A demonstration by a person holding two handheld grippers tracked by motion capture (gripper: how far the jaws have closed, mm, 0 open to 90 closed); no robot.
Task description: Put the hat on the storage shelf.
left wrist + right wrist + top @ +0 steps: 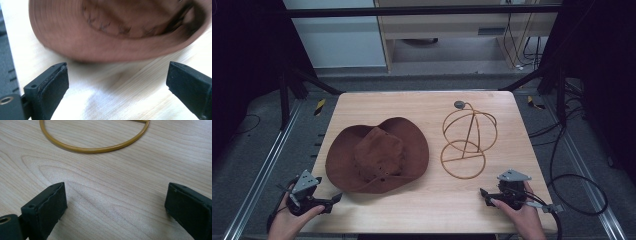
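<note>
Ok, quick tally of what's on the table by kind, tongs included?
Brown hat: 1
Gold wire hat stand: 1
Tongs: 2, left tongs and right tongs, both open and holding nothing
Total: 4

I'm working in what looks like a lab or test room set up for recording. The pale wooden surface (422,205) sits alone in the middle of the frame, ringed by metal rails (259,170) running up the lower left and lower right, with black stand legs (307,80) slanting in at the upper left and upper right. Dark curtains (242,60) close off both sides. Black cables (577,185) loop over the grey carpeted floor (242,150) at the right, and more cables (517,40) hang by a light wooden cabinet (452,30) at the top centre. Yellow-and-black tape marks (319,106) lie on the floor near the surface's far corners.
</note>
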